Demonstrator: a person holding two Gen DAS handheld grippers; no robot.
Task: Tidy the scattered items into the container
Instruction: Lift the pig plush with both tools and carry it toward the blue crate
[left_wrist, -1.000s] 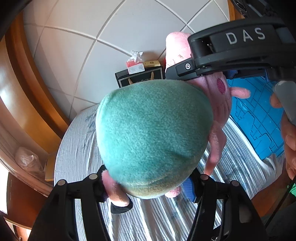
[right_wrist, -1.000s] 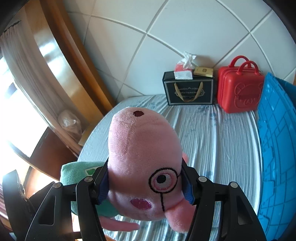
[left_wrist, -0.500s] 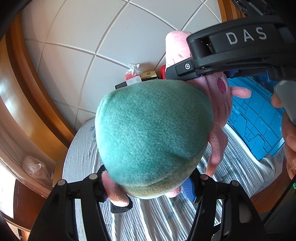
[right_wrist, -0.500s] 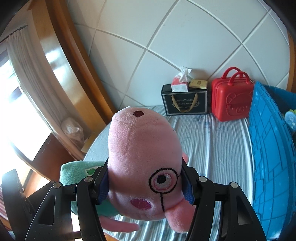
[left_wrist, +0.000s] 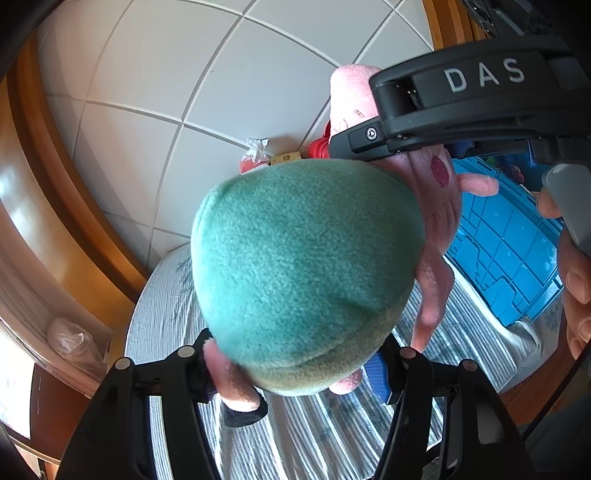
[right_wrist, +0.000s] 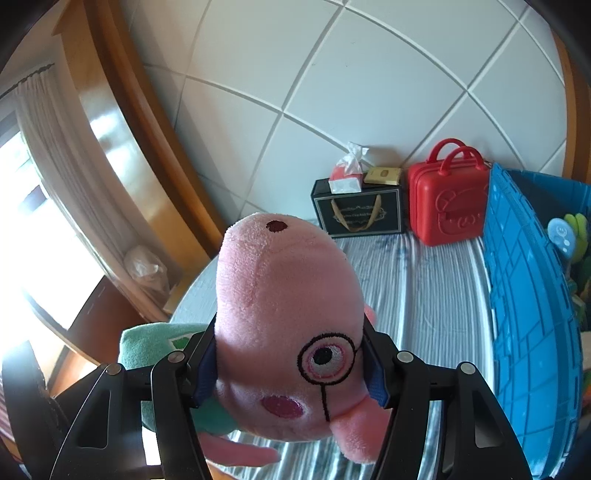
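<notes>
A plush pig hangs in the air between both grippers. In the left wrist view its green body (left_wrist: 306, 266) fills the middle, and my left gripper (left_wrist: 295, 369) is shut on the toy's lower end by the pink legs. My right gripper (right_wrist: 291, 365) is shut on the pink head (right_wrist: 284, 302), one blue pad on each side of it. That gripper's black housing marked DAS (left_wrist: 461, 85) crosses the top right of the left wrist view. The blue crate (right_wrist: 524, 314) stands to the right on the striped cloth, with several toys (right_wrist: 569, 232) inside; its wall (left_wrist: 509, 251) shows behind the pig.
A red case (right_wrist: 448, 206) and a black gift box (right_wrist: 360, 212) with a tissue pack (right_wrist: 347, 173) stand against the tiled wall. The round table (right_wrist: 424, 295) has a striped cloth. A wooden frame and a plastic bag (right_wrist: 144, 266) lie left. A person's hand (left_wrist: 576, 295) is at right.
Both grippers have risen with the pig held between them. The table, boxes and crate sit lower in the views, and the crate's inside now shows at the right.
</notes>
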